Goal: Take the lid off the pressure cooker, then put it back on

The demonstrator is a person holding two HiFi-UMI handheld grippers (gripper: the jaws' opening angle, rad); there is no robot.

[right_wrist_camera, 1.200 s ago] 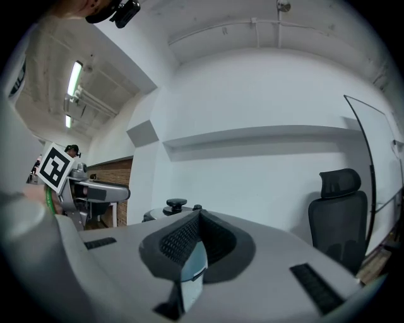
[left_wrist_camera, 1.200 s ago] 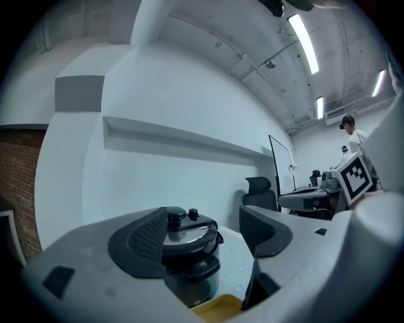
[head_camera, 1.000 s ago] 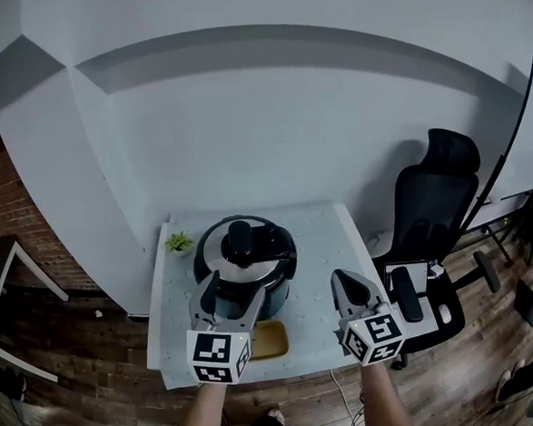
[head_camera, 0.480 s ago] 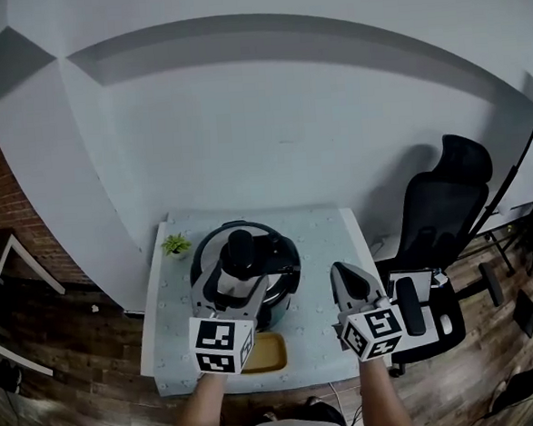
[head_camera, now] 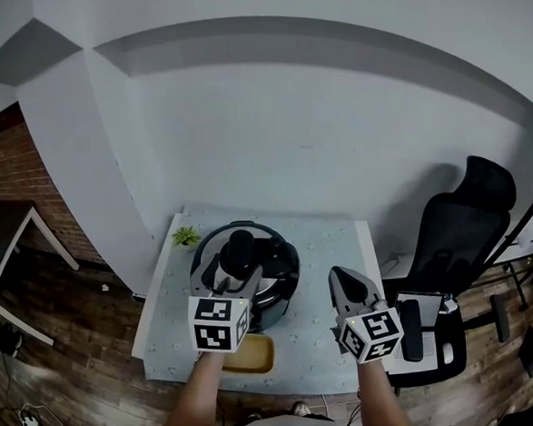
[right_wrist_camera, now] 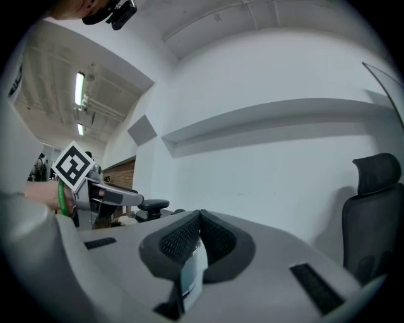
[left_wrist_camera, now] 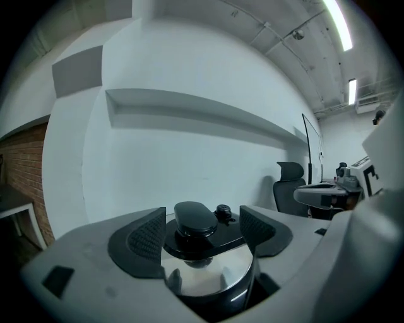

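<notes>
Black lid handle (left_wrist_camera: 196, 217) lengthwise toward wall (left_wrist_camera: 189, 145), left tool (left_wrist_camera: 202, 233) open wide at it, right tool (right_wrist_camera: 199, 236) closed, empty

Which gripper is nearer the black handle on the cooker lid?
Left. The left gripper sits right at the lid handle, jaws apart and lined up on it. The right gripper hangs well off to its right, jaws together.

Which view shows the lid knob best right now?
The left gripper view: the knob sits close and centred, framed between the open jaws. The head view shows it small from above; the right gripper view catches it tiny, side-on, at left.
</notes>
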